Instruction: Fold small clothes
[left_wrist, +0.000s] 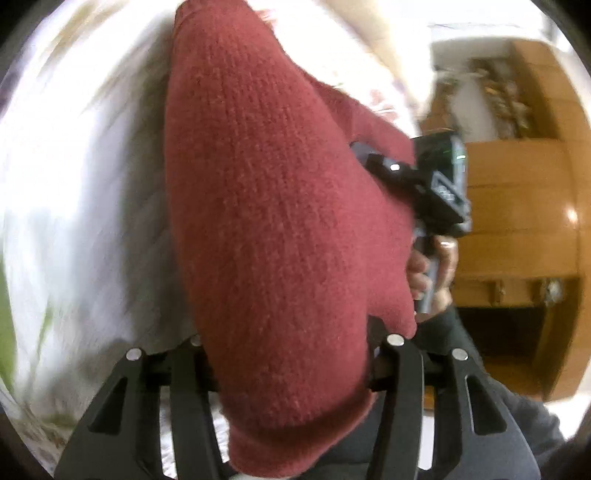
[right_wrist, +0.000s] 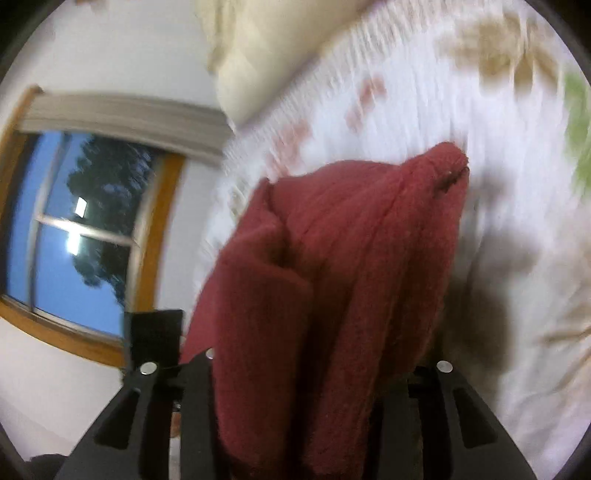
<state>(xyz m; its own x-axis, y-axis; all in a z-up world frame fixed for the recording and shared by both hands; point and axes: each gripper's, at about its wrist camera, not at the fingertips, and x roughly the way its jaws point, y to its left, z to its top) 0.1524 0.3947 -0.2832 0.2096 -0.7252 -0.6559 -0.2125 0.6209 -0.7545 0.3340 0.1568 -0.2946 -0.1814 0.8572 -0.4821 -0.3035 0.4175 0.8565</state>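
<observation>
The red knitted garment (left_wrist: 266, 229) hangs between both grippers, lifted off the bed (left_wrist: 85, 192), whose white patterned cover is blurred. In the left wrist view the left gripper (left_wrist: 291, 354) is clamped on the knit, which bunches thickly between its black fingers (left_wrist: 402, 387) and spills down over them; one rounded edge of the cloth ends just beside the right-hand finger. Beyond that edge, the right gripper (left_wrist: 424, 184) shows as a black body with a hand (left_wrist: 432, 273) around its handle, touching the far side of the garment. A wooden cabinet (left_wrist: 524, 221) stands behind it, well apart.

In the right wrist view the right gripper (right_wrist: 295, 373) is closed on folded layers of the same garment, whose top corner rises to a point over the bed. To the left, a window (right_wrist: 81, 229) sits in a pale wall; a cream pillow (right_wrist: 258, 48) lies at the bed's far edge.
</observation>
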